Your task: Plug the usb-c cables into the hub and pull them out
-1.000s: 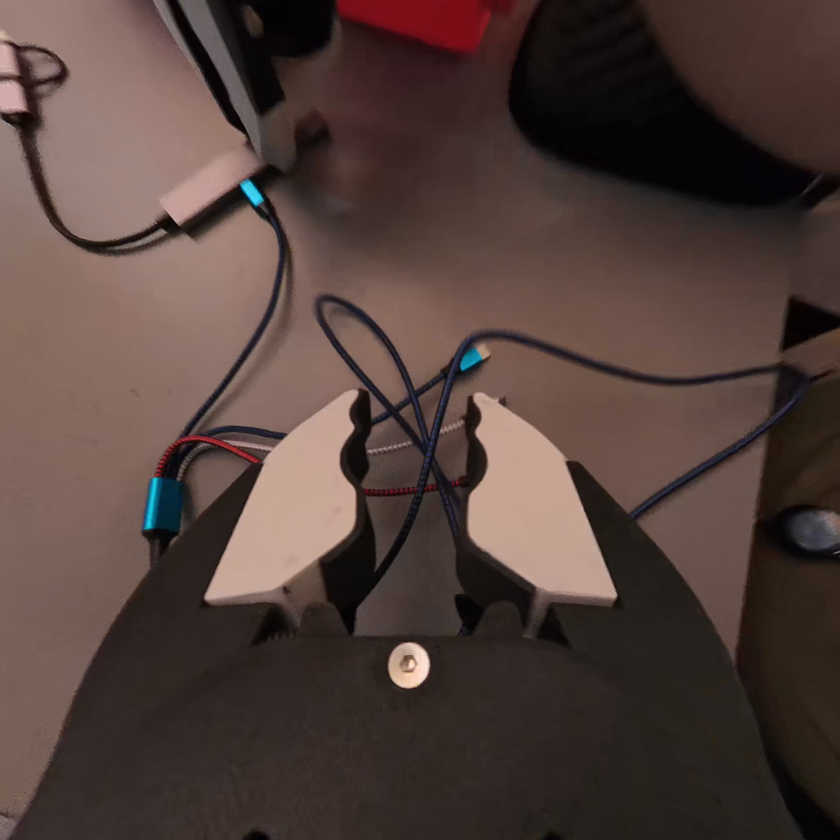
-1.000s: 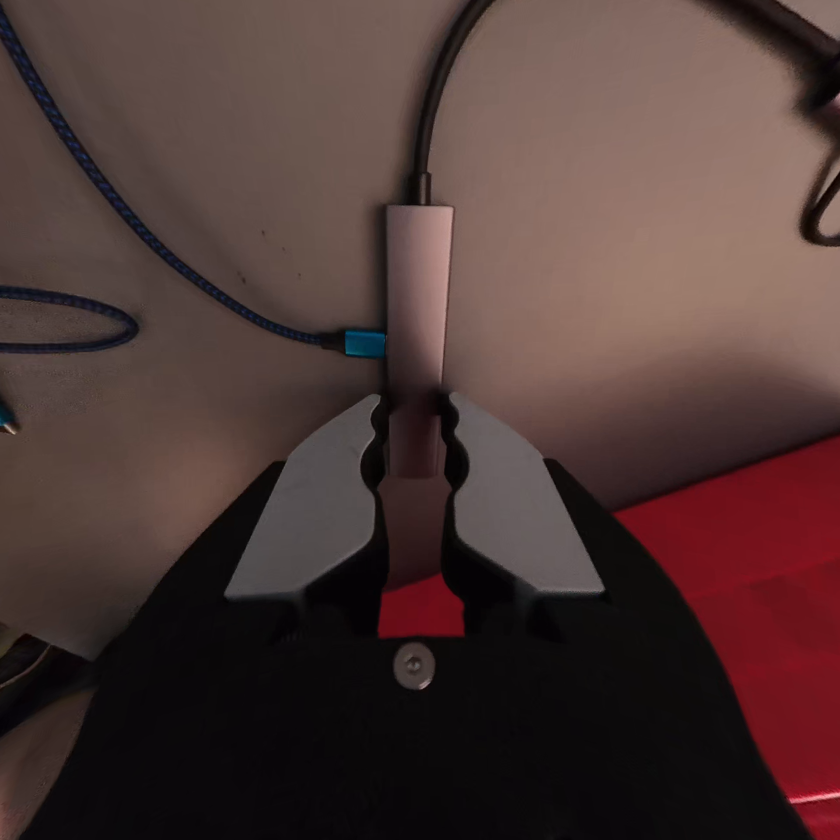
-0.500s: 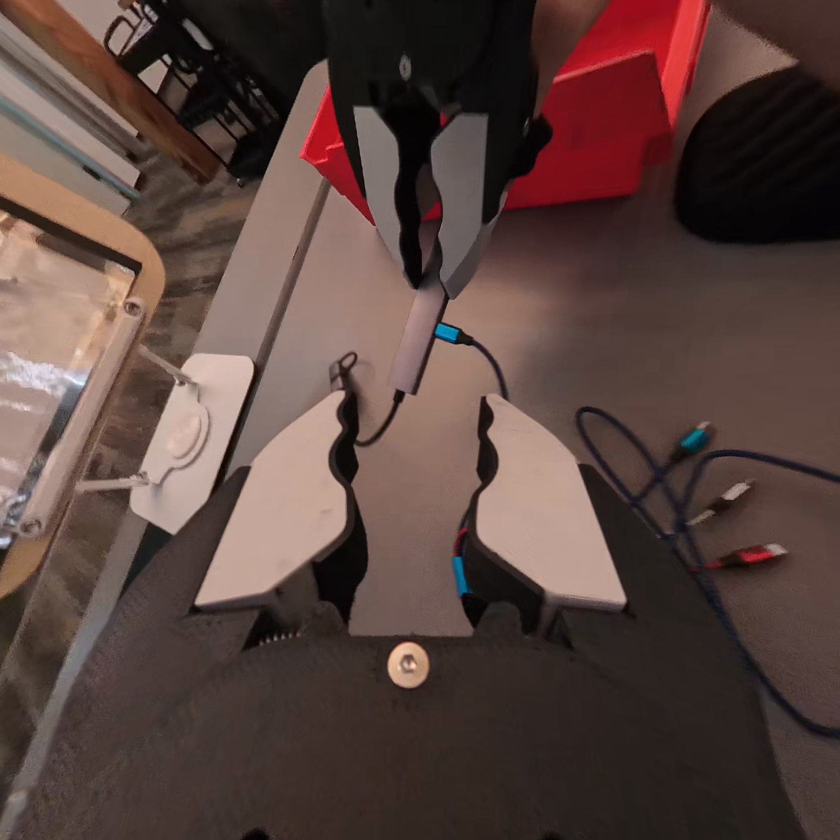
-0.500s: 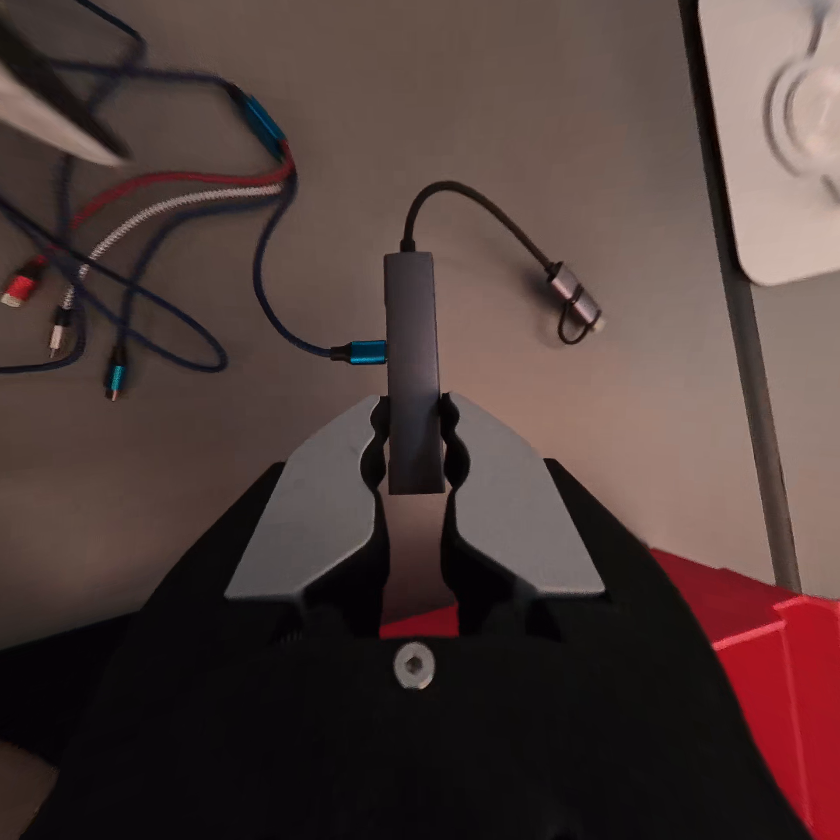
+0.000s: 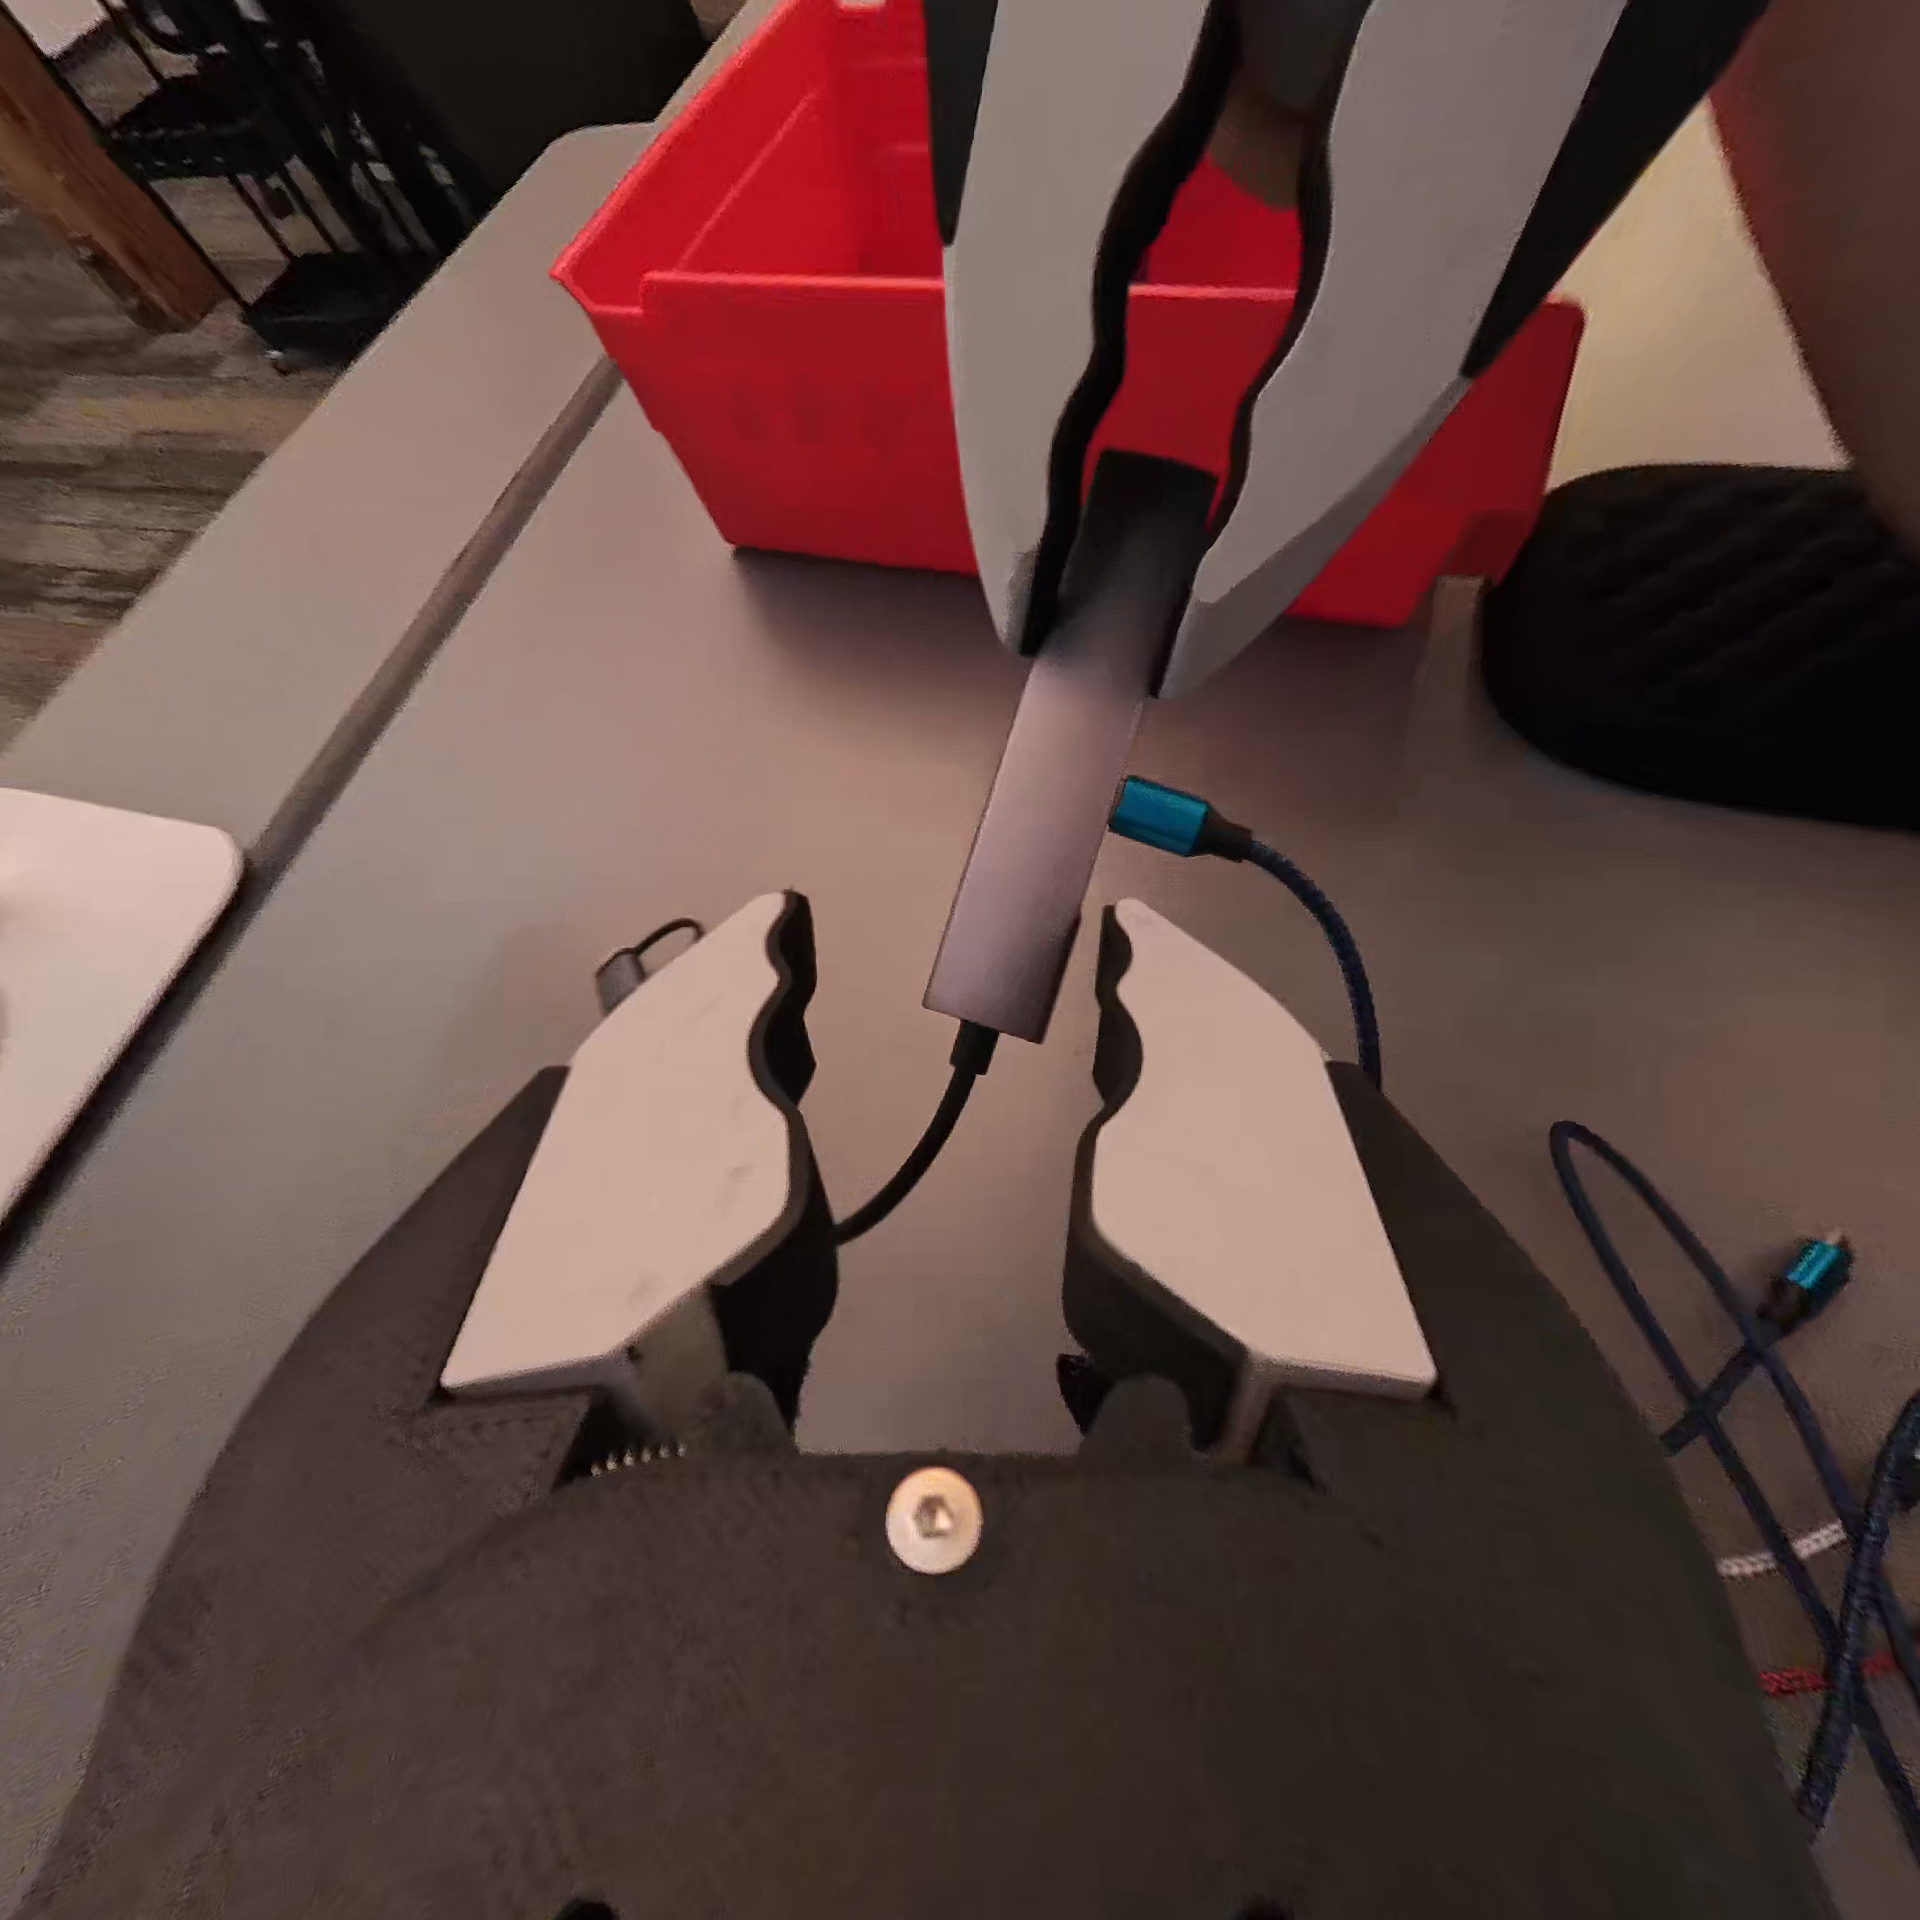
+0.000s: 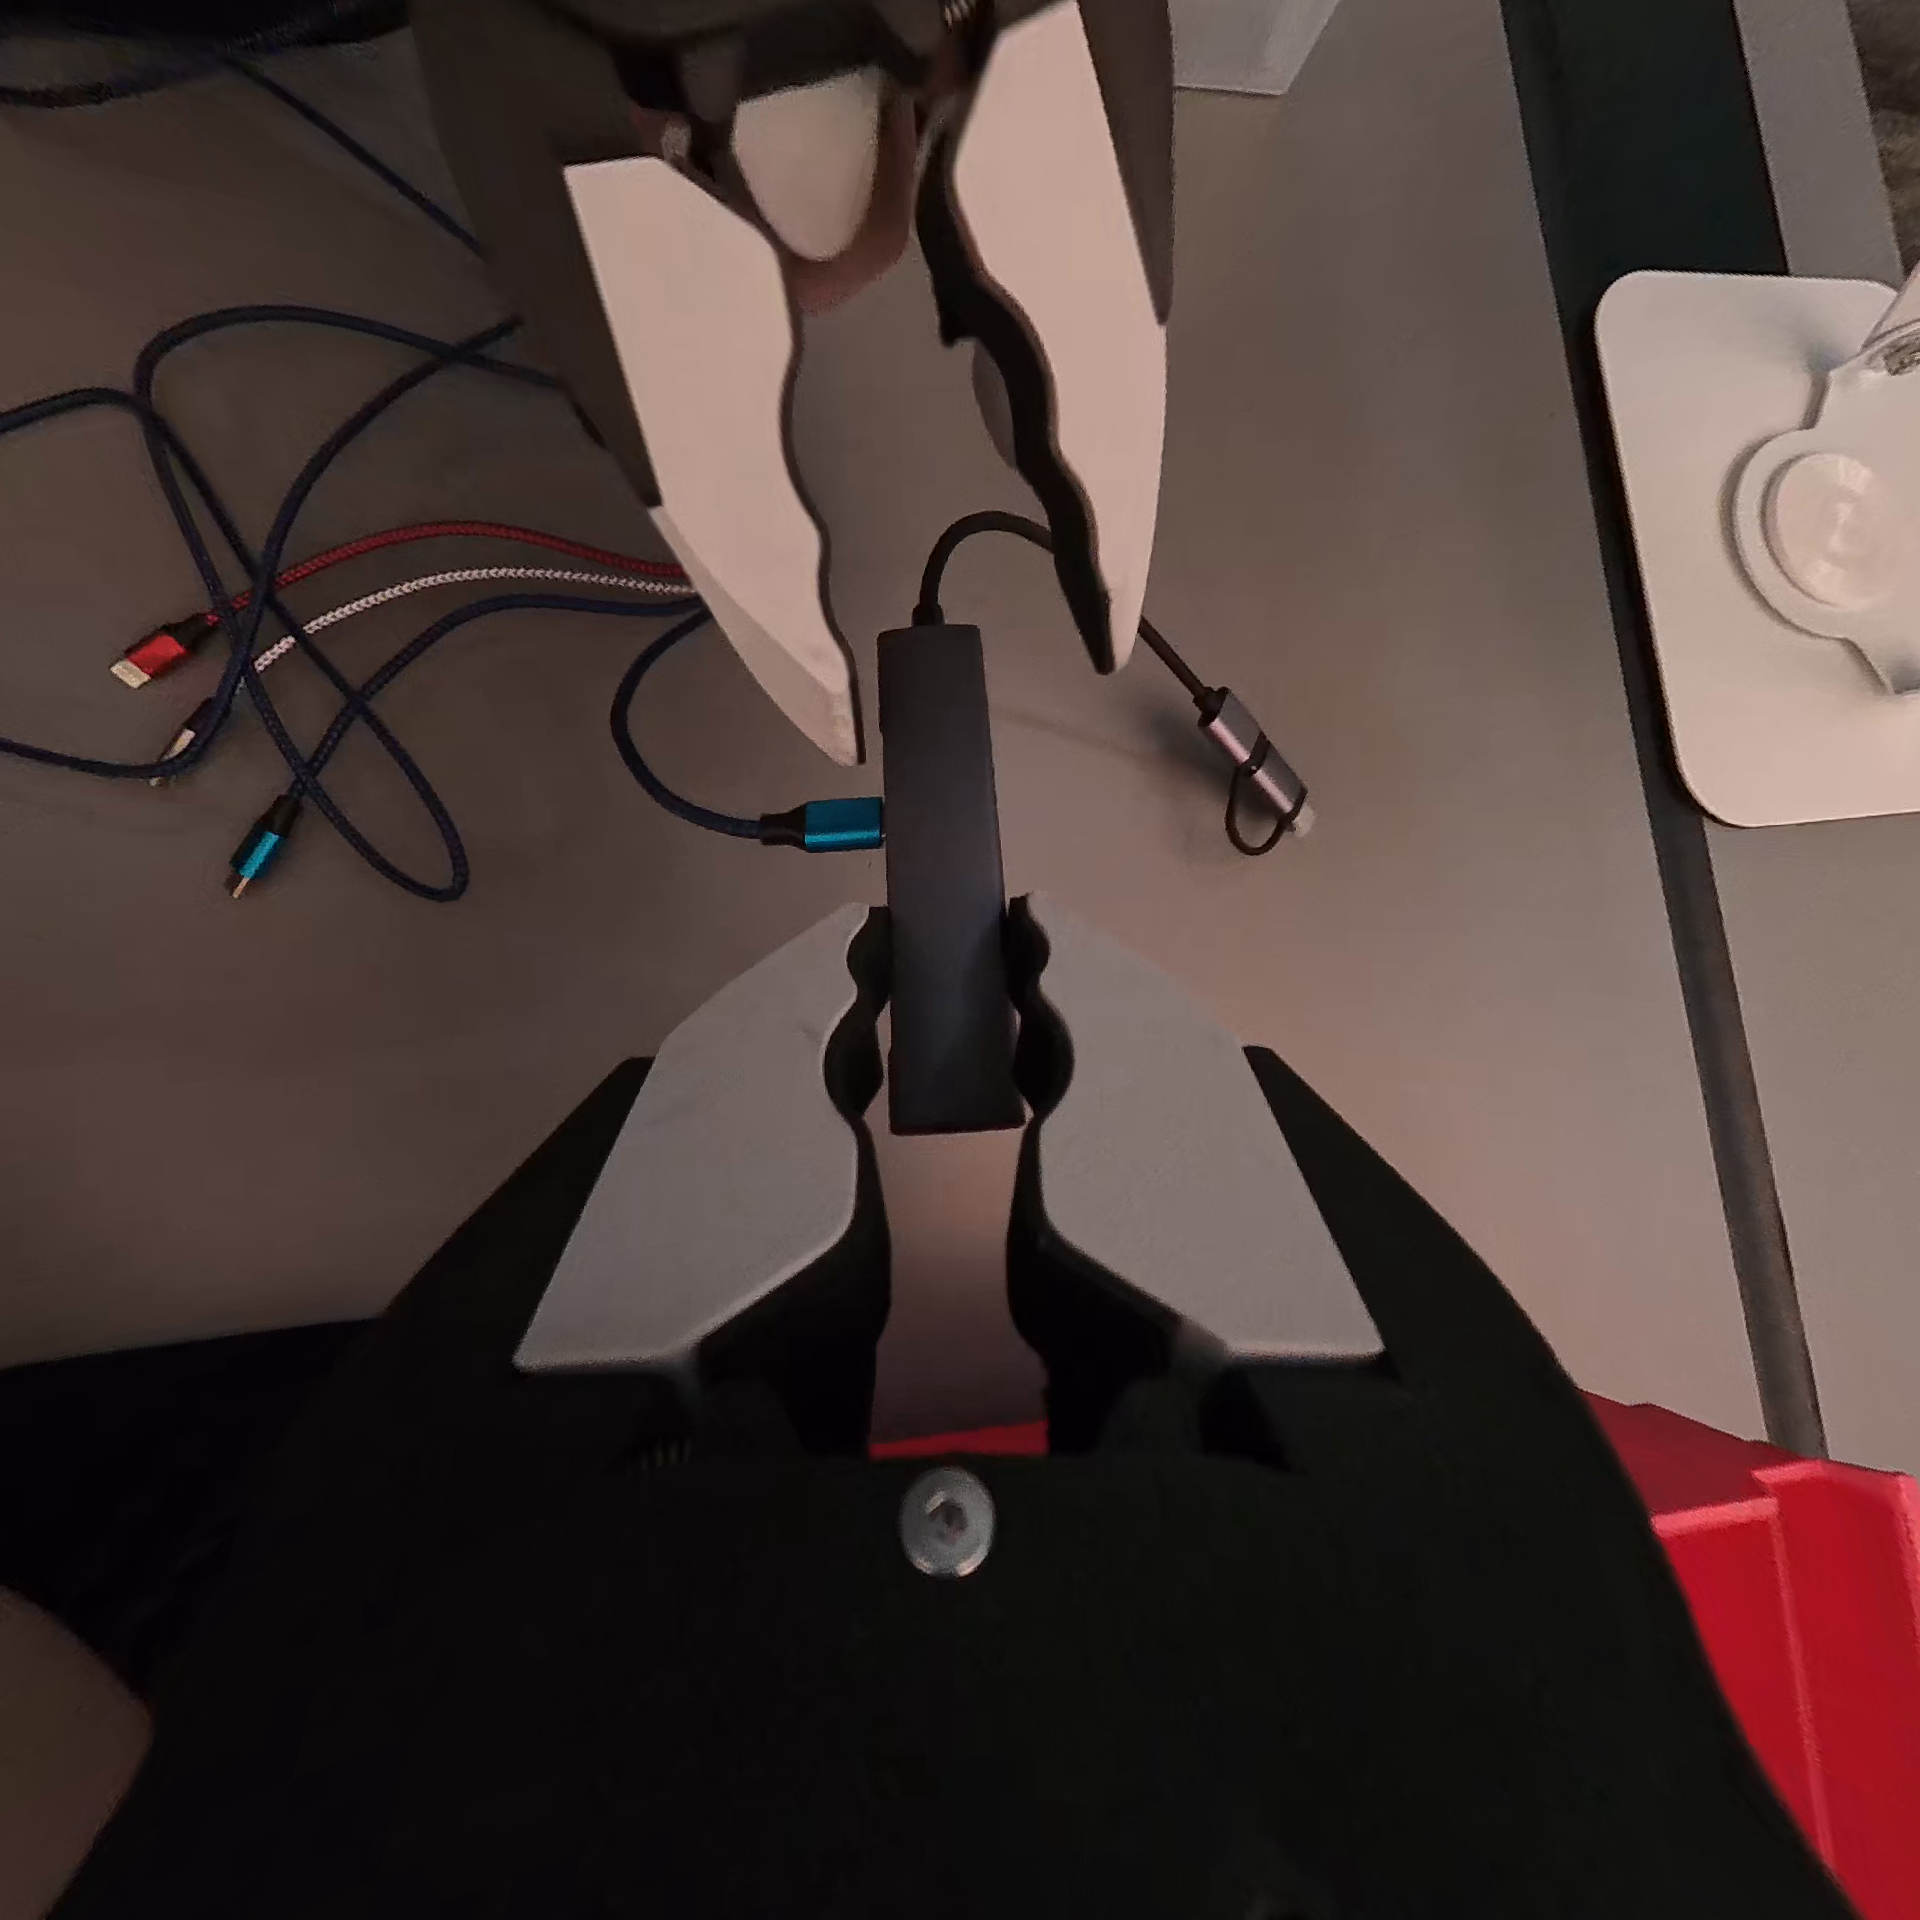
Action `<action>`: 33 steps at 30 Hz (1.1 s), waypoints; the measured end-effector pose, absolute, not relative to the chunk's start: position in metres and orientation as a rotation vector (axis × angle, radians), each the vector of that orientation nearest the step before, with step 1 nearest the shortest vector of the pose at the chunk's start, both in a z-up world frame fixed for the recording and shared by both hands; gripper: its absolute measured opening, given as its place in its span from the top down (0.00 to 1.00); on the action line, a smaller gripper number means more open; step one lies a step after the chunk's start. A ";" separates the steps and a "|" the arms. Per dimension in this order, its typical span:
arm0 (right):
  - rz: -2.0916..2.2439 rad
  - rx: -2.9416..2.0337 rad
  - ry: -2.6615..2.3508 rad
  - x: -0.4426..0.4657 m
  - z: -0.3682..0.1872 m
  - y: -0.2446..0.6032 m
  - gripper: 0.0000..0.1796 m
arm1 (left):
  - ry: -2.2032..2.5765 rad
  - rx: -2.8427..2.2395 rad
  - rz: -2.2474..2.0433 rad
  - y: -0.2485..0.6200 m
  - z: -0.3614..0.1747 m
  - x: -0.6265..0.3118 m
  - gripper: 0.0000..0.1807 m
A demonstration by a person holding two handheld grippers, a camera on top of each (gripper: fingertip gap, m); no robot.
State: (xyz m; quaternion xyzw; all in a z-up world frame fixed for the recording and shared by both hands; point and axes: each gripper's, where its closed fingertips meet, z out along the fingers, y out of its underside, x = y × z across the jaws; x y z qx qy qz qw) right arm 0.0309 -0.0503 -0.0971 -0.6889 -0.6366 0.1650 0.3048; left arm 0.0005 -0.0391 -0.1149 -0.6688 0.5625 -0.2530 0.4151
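Observation:
My right gripper (image 6: 940, 920) is shut on one end of the slim grey hub (image 6: 935, 748). A blue braided cable's blue plug (image 6: 831, 824) sits in the hub's side. My left gripper (image 5: 951, 930) is open, and the hub's (image 5: 1023, 862) cable end lies between its fingertips without touching them. In the left wrist view the right gripper (image 5: 1117, 623) comes in from the top, and the blue plug (image 5: 1158, 816) shows on the hub's right side. In the right wrist view the left gripper (image 6: 971, 686) reaches in from the top.
Loose cables lie on the grey table (image 6: 1299, 987), with a red plug (image 6: 156, 649) and a blue plug (image 6: 260, 852). The hub's own lead ends in an adapter (image 6: 1252, 758). A red bin (image 5: 831, 416) stands behind, next to a black object (image 5: 1714, 644). A white stand base (image 6: 1766, 540) sits at the table edge. The tips of one gripper are about 5 cm away from the tips of the other. Both grippers' tips are roughly 20 cm from the black object (image 5: 1714, 644).
My left gripper has left the cable pile and closed in on the hub, still open. My right gripper has kept hold of the hub, which now stands farther from the table.

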 end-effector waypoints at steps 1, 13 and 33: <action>0.442 -1.826 -1.689 0.032 -0.098 -0.050 0.88 | 1.416 -1.692 -0.663 -0.038 -0.121 0.001 0.71; 0.522 -1.809 -1.685 0.037 -0.104 -0.050 0.88 | 1.336 -1.550 -1.024 -0.052 -0.122 0.016 0.87; 0.660 -1.776 -1.569 0.034 -0.097 -0.041 0.88 | 1.307 -1.533 -0.976 -0.044 -0.112 0.015 0.86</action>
